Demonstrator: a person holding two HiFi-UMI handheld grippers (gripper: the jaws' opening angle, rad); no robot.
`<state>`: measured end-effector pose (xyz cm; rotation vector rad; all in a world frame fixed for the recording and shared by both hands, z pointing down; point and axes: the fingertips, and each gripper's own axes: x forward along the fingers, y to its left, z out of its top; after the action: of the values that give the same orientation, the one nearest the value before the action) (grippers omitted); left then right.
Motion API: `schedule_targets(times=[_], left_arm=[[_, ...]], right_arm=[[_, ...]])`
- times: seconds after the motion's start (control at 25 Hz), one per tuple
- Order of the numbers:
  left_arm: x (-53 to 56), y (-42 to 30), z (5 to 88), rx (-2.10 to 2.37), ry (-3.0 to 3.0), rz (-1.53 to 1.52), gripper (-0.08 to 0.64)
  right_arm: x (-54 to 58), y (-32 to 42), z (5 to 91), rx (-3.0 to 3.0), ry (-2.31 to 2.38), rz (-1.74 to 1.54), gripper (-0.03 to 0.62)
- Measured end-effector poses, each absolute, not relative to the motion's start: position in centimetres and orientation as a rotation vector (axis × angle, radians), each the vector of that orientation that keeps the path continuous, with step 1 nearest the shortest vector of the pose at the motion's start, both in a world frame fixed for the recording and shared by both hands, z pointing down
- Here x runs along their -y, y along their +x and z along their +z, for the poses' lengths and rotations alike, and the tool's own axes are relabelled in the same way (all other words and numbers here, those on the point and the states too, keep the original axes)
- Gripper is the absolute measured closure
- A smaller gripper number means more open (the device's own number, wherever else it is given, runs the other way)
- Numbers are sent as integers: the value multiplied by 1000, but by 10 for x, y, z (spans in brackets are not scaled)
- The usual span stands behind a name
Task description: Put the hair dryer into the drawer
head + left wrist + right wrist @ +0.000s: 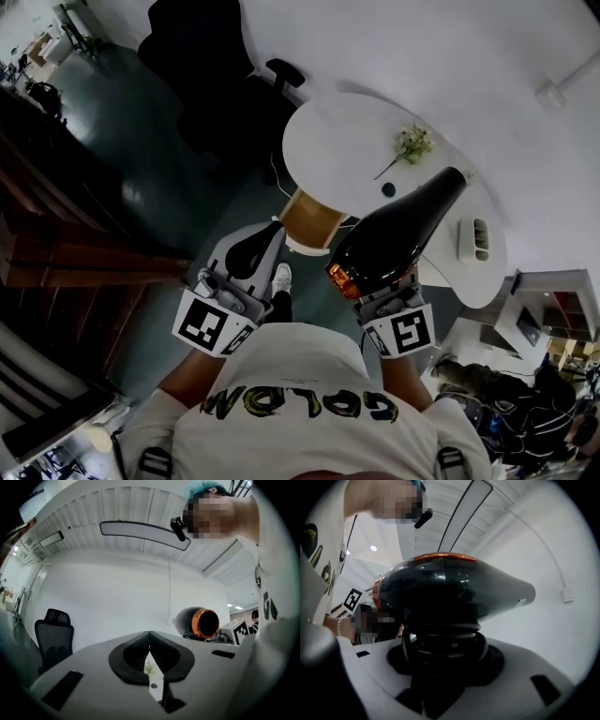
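**Status: hair dryer gripped in the right gripper, above the floor**

1. Right gripper [401, 279]: the fingers are clamped on the handle of the hair dryer [394, 234]. The right gripper view shows the handle, wrapped in loops of black cord, seated between the two fingers. The fingers stand wide apart because of the bulk they hold.

2. Hair dryer: black glossy body with an orange ring at the rear end. It is held clear of every surface, in front of the person's chest. In the head view the nozzle points up and to the right, over the near edge of the white table [328, 131]; the orange end faces the person. It also appears at the right of the left gripper view, orange ring toward the camera.

3. Left gripper [265, 242]: the fingers are closed tip to tip with nothing between them. A narrow sliver of the white table shows through the slit below the tips in the left gripper view. This gripper is held beside the right one, at about the same height.

4. Marker cubes: one cube on each gripper, left cube [203, 322] and right cube [405, 331], both close to the person's white shirt.

5. Surroundings: the table carries a small flower sprig [411, 145], a small dark round item [388, 190] and a white slotted block [476, 239]. A wood-coloured cylinder [312, 216] stands at the table's near edge. A black office chair [211, 66] stands on the dark floor beyond the table.
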<state>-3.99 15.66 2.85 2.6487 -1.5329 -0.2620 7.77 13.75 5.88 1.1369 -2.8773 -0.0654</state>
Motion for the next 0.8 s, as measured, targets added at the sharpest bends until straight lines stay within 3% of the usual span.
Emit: schedule_targets(times=[0.36,0.8], left_arm=[[-80,-88,26,1463,2674,-274,549],[-34,-83,25,1408,2652,-315,549]], right_arm=[[-67,28,56,2864,1182,-47,354],[-26,34,61,2838,1192,-32,354]])
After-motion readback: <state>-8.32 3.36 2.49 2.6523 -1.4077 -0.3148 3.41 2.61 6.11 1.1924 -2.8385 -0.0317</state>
